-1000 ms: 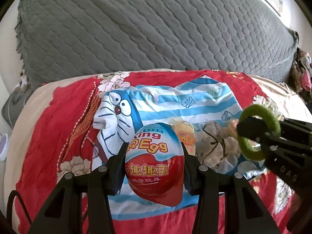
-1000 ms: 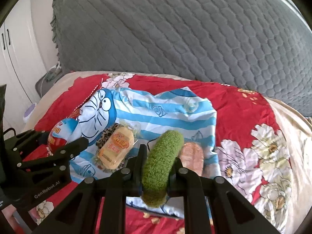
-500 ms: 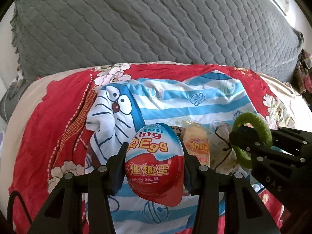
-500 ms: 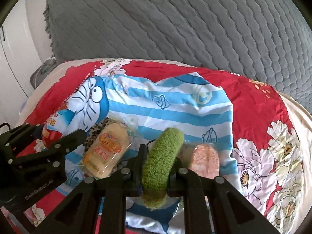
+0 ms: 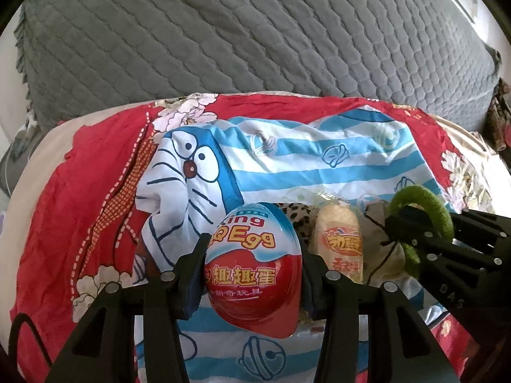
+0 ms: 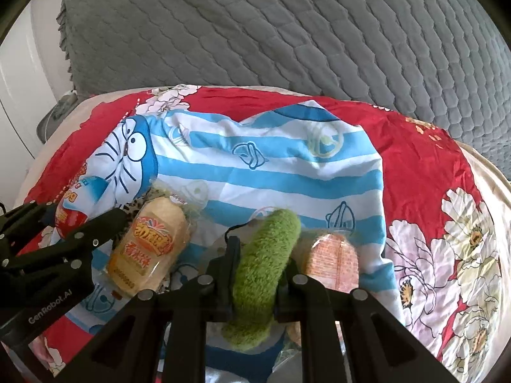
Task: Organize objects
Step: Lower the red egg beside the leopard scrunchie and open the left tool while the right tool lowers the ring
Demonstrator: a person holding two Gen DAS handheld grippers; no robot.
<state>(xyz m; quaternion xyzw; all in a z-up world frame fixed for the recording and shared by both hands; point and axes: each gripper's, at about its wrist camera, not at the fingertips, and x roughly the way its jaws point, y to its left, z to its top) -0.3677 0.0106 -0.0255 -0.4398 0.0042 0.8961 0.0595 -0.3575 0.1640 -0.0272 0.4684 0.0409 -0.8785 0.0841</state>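
Grey quilted cover point(image 5: 255, 32): it is filling the upper half of both views, from 9 o'clock over 12 to 3 o'clock, and rising behind everything else.

Red floral bedspread point(image 5: 80, 207): it is lying in front of the grey cover, spreading from 9 to 3 o'clock, with white flowers showing toward 3 and 4 o'clock in the right wrist view.

Blue striped cartoon cloth point(image 5: 303, 159): it is lying on the bedspread around the centre of both views, its cat face sitting toward 10 o'clock, and it is carrying the small items.

Left gripper point(image 5: 254, 266): it is standing at 6 o'clock in its own view, jaws about half spread and pressing on both sides of the toy egg; in the right wrist view it is showing at 8 o'clock.

Right gripper point(image 6: 258, 268): it is standing at 6 o'clock in its own view, jaws nearly together and pinching the green ring; in the left wrist view it is reaching in from 4 o'clock.

Toy egg point(image 5: 254, 265): red, blue and white, it is sitting point up between the left pads, above the near edge of the striped cloth.

Green ring point(image 6: 265, 271): fuzzy, it is standing on edge between the right pads, over the cloth.

Yellow snack pack point(image 6: 150, 249): it is lying on the cloth just beside the ring, toward 8 o'clock, partly on a leopard-print piece point(image 5: 295, 215).

Pink snack pack point(image 6: 332, 261): it is lying on the cloth just right of the ring, toward 4 o'clock.
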